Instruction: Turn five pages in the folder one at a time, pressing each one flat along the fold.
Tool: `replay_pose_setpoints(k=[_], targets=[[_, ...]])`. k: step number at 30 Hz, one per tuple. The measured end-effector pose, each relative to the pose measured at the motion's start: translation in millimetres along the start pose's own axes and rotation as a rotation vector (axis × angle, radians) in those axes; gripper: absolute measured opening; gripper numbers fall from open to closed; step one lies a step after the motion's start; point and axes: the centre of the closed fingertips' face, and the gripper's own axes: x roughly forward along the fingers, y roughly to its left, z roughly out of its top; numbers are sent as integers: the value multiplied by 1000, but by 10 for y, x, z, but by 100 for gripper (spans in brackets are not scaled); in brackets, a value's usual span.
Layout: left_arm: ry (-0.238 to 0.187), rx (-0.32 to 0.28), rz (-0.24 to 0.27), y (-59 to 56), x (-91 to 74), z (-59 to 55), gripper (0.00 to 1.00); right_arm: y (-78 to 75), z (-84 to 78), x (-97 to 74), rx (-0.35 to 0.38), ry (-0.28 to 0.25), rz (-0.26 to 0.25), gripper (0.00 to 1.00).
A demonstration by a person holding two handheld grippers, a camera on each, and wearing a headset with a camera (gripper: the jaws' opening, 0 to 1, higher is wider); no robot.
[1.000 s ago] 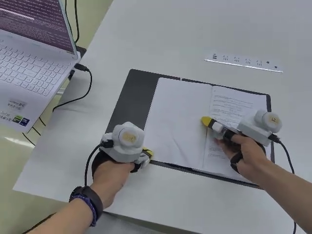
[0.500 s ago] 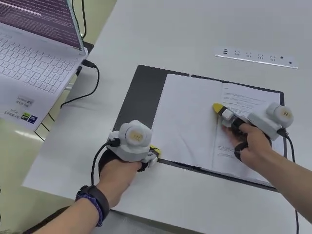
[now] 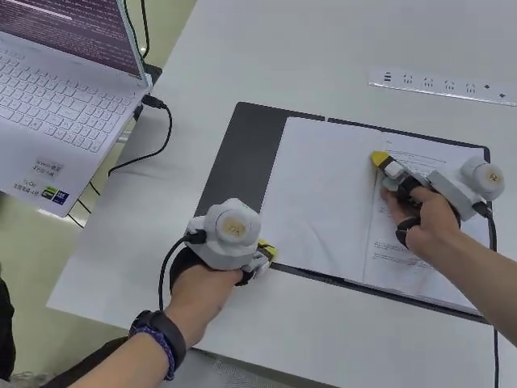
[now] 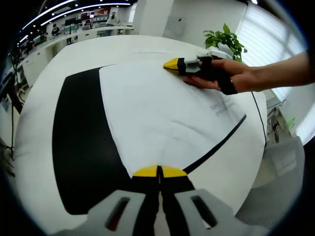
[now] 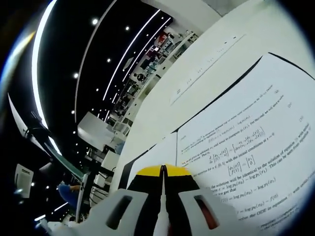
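Note:
A black folder (image 3: 240, 158) lies open on the white table, with a blank white page (image 3: 323, 194) on its left and a printed page (image 3: 428, 242) on its right. My right gripper (image 3: 378, 159) is shut, its yellow tips down on the fold near the folder's far edge; in its own view the right gripper (image 5: 163, 170) rests on the printed page (image 5: 246, 142). My left gripper (image 3: 265, 252) is shut and sits at the blank page's near corner; its own view shows the left gripper (image 4: 159, 171) on the blank page (image 4: 157, 108), with the right gripper (image 4: 171, 64) beyond.
An open laptop (image 3: 65, 89) stands at the far left, and its black cable (image 3: 153, 137) runs toward the folder. A white power strip (image 3: 444, 85) lies beyond the folder. The table's near edge (image 3: 266, 364) runs just below my left hand.
My right gripper has slid along the fold toward the folder's far edge. The left gripper has stayed at the page's near corner. The head camera has shifted.

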Motion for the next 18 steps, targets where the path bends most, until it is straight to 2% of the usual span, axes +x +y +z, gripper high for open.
replay_pose_setpoints(k=[4,6,9,14,16,18], targets=[[-2,-4,-4,5,2,-1,0,-16,64,75,0,-8,2,0],[-3,-5,-4,7,7,-2,0,-106,128,165,-4,-10,0,0],[-2,3,-4,5,5,0,0,-107,177,237,-20,-4,-4,0],[0,1,-16,14,3,5,0,-110,295,347,-5,-23,-22,0],[1,-6,-23,20,2,6,0,-134,305,359,20,-30,-15,0],[-1,-14,-30,24,2,6,0,-172,324,389,15,-31,-8,0]])
